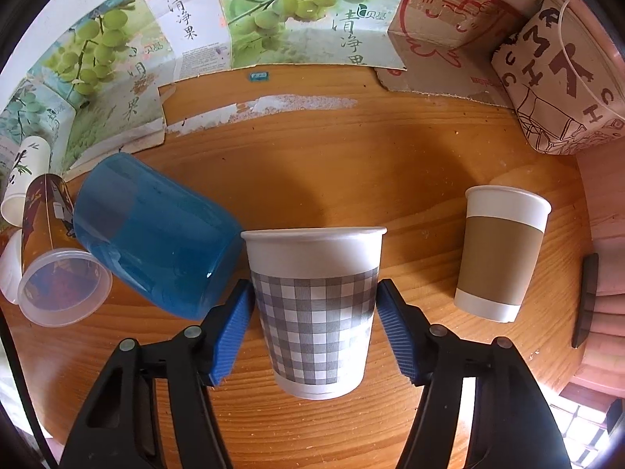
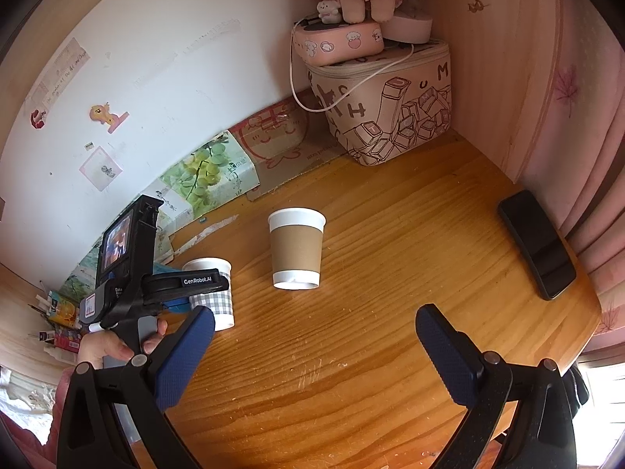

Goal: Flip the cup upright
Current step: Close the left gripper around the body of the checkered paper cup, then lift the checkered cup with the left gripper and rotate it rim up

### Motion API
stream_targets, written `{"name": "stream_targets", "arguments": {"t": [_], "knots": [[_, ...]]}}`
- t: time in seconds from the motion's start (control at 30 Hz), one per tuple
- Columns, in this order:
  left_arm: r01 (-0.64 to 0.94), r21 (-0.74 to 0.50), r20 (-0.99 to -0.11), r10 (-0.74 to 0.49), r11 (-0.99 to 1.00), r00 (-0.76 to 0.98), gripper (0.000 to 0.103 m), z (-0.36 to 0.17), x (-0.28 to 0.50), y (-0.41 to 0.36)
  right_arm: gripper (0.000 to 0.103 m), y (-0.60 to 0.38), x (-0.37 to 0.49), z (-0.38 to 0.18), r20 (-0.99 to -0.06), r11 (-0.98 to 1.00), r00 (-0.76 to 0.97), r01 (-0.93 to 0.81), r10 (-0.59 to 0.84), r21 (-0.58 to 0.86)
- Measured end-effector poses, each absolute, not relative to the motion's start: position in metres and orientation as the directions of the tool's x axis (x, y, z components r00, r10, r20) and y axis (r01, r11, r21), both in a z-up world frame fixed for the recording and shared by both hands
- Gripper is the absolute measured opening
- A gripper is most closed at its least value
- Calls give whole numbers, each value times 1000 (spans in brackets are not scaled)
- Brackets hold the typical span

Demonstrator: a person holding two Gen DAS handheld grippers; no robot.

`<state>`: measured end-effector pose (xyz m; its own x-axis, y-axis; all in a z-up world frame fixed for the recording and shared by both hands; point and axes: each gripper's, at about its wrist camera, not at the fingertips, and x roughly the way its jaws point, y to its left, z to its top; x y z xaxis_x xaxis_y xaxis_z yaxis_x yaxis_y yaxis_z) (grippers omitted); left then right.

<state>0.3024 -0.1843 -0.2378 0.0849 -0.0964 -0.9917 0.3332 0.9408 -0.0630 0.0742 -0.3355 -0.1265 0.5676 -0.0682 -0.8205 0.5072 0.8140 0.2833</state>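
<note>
A grey-checked paper cup (image 1: 314, 308) stands upright, mouth up, between the blue pads of my left gripper (image 1: 312, 312); the pads touch both of its sides, so the gripper is shut on it. It also shows in the right wrist view (image 2: 213, 295), on the wooden table (image 2: 371, 351), partly hidden by the left gripper's body. A brown-sleeved paper cup (image 1: 502, 252) stands upright to its right, also in the right wrist view (image 2: 297, 248). My right gripper (image 2: 314, 336) is open and empty above the table, nearer than both cups.
A blue translucent tumbler (image 1: 156, 234) lies on its side left of the checked cup, beside a clear printed plastic cup (image 1: 54, 269) and a white cup (image 1: 25, 179). Cardboard boxes (image 1: 441, 11) and a printed bag (image 2: 386, 109) line the back. A black phone (image 2: 537, 242) lies at right.
</note>
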Motion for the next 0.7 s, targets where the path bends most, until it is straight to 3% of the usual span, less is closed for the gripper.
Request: {"name": "stream_targets", "arguments": {"t": [0.7], "knots": [[355, -36, -989, -84, 934, 120, 67, -204, 240, -168, 103, -317, 55, -112, -795, 858, 606, 425, -31, 290]]}}
